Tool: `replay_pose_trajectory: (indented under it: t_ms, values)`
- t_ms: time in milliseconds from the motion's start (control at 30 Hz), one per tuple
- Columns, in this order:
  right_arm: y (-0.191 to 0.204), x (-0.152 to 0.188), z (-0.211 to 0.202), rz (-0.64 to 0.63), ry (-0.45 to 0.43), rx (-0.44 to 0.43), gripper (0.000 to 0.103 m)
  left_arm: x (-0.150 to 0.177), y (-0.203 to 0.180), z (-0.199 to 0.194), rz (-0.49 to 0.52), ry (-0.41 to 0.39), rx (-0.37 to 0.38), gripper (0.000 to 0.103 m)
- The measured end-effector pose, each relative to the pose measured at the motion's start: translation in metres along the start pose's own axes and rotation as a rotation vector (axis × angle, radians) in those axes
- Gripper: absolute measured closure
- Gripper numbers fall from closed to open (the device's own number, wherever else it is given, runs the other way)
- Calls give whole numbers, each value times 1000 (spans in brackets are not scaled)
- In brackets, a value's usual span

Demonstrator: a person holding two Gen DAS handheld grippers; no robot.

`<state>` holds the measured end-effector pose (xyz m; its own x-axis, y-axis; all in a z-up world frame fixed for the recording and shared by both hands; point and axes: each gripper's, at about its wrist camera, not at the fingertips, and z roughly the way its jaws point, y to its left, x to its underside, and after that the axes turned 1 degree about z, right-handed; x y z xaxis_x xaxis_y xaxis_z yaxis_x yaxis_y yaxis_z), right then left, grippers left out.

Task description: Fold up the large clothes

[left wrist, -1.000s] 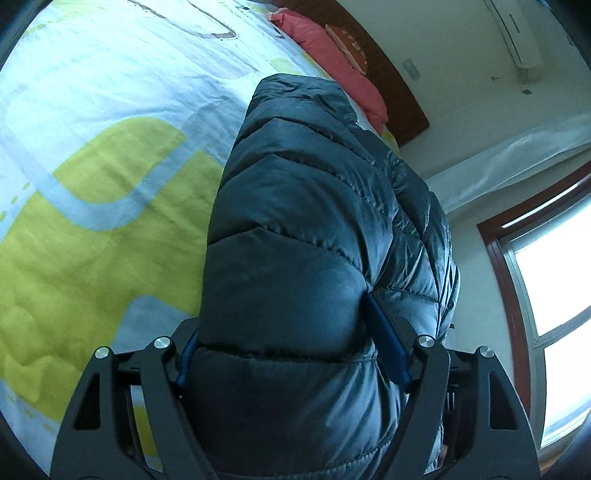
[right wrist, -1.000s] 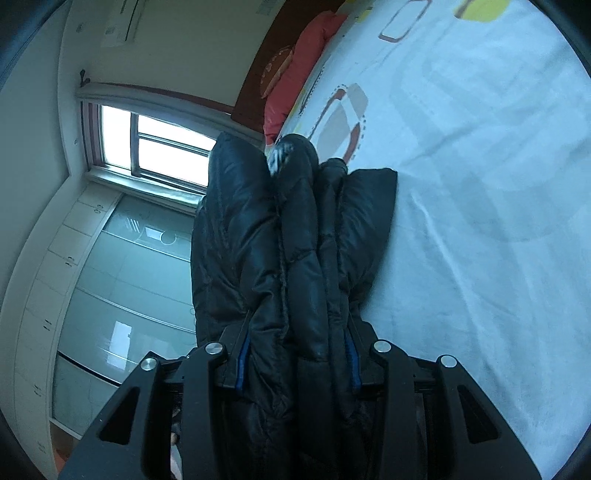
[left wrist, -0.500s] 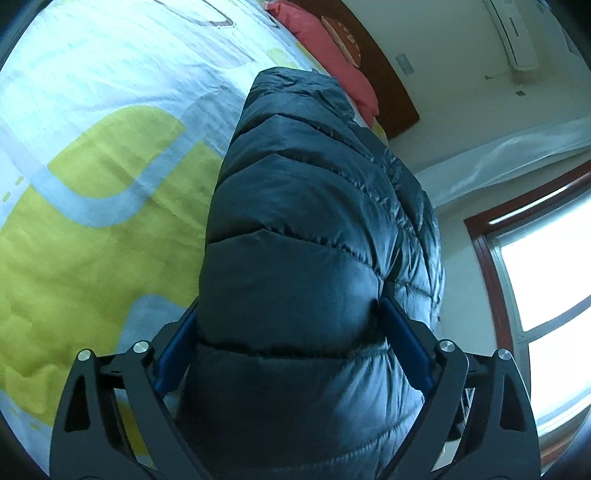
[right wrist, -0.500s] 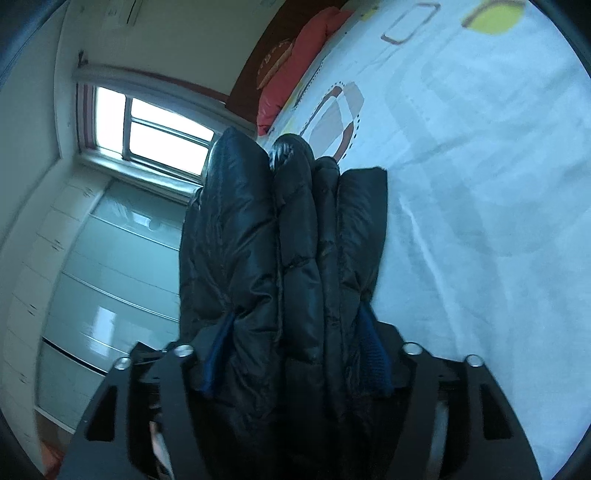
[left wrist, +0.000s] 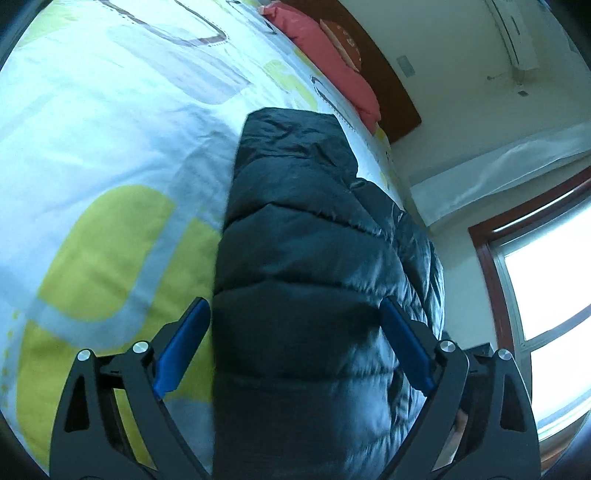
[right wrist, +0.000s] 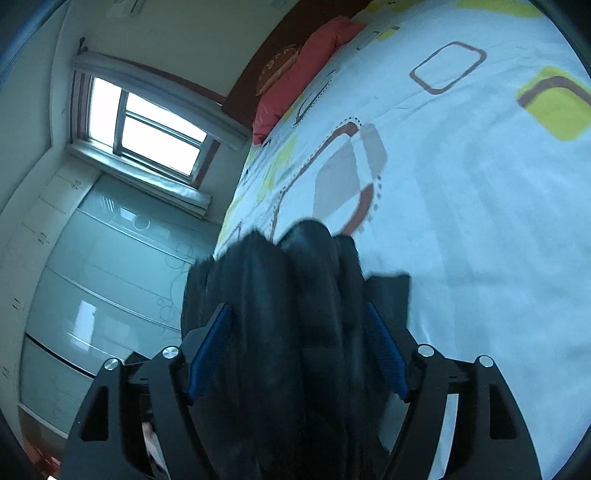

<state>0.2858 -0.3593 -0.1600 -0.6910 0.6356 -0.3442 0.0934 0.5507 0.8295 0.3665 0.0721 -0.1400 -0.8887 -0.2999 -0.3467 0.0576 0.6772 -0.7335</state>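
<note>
Letting go of the folded puffer jacket on the bed at frame centre. Left gripper and right gripper both spread, pads off the fabric. Next: back straight out, snagging nothing.

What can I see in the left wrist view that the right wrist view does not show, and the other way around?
Only the left wrist view shows the air conditioner on the wall and the left gripper, its blue pads spread apart beside the jacket. Only the right wrist view shows the glass wardrobe doors and the right gripper, also spread. Both show the dark puffer jacket folded between the jaws, the patterned bed cover, the red pillow and a window.
</note>
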Motion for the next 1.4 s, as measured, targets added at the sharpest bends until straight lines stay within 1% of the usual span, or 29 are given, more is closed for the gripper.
replay_pose_trajectory:
  t_ms: [33,133,167,200,267,300,400,433,567,767,1133,1233,1333,1400]
  values:
    - [-2,-2,5,11,7,-4,30,-3,-1,4,-3,4,-6,11]
    - [-13,-6,18,60,29,33,32,-8,-4,15,-2,16,-40,11]
    - [-19,-6,22,77,42,42,41,-9,-4,18,-1,19,-53,11]
    - [-22,-6,24,87,50,46,48,-9,-5,22,11,26,-78,11]
    - [-27,-4,26,90,62,53,55,-8,-8,26,33,28,-109,15]
    - [-29,-4,27,92,65,55,58,-7,-10,28,44,24,-125,17]
    - [-36,-1,31,111,65,49,61,-3,-11,34,69,9,-166,18]
    - [-38,0,32,116,62,44,61,-2,-11,37,76,7,-177,18]
    - [-46,6,34,138,48,14,61,0,-5,41,74,8,-178,18]
    - [-49,9,36,145,30,-3,63,4,-5,43,88,-14,-201,18]
    - [-52,15,30,140,17,-22,64,6,-6,46,83,-7,-191,18]
    - [-53,14,29,157,19,-45,61,4,-4,45,67,5,-174,16]
    - [-51,13,24,163,14,-54,56,1,0,41,43,19,-145,15]
    - [-46,13,19,156,11,-38,50,-1,2,37,24,28,-125,14]
